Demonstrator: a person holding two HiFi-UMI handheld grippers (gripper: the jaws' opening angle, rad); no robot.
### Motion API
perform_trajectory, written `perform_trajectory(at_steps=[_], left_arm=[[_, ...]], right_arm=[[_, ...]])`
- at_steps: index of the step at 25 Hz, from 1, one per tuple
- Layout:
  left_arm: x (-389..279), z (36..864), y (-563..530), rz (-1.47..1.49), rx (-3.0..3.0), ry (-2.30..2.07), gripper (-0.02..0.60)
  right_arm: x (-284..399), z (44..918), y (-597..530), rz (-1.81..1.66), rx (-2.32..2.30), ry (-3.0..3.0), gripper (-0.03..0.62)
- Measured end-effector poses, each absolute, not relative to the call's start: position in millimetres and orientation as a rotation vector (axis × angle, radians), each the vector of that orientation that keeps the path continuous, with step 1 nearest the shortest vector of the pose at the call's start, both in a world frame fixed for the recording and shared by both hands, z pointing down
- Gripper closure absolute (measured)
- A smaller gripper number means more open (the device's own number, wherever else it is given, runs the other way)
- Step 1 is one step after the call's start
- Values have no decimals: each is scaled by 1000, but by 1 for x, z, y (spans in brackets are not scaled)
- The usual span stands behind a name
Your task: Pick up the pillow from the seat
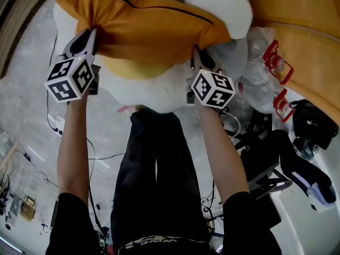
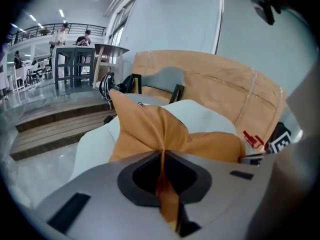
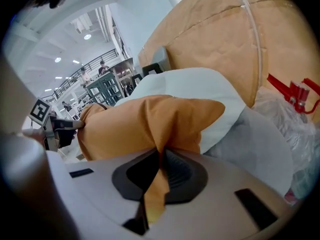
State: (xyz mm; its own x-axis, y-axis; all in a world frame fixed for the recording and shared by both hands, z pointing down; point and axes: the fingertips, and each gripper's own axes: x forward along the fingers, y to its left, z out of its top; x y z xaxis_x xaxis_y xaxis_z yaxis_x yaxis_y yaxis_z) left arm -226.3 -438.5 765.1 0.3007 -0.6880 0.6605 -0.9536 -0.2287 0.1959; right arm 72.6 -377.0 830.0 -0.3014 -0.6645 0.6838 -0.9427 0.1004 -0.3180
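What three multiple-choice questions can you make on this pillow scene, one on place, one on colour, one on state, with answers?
1. Where does the pillow lie?
A. on the white seat
B. on the floor
C. on a desk
2. What colour is the pillow?
A. blue
B. orange
C. green
3. How are the left gripper and the right gripper?
A. both open
B. only the left shut
C. both shut on the pillow
1 A: the seat shows white under it. 2 B: its cover is orange in every view. 3 C: each gripper's jaws pinch its fabric.
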Motion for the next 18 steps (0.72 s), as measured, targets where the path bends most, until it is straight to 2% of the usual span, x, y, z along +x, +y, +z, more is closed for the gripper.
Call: perform_trajectory(at_steps=[10, 18], left_arm=[[-223, 735, -425, 537, 2044, -1450, 555], [-219, 654, -413, 483, 2088, -1440, 555]], right_arm=[[76, 806, -365, 975, 1573, -2064, 549], [86, 716, -370, 922, 1658, -2107, 549]])
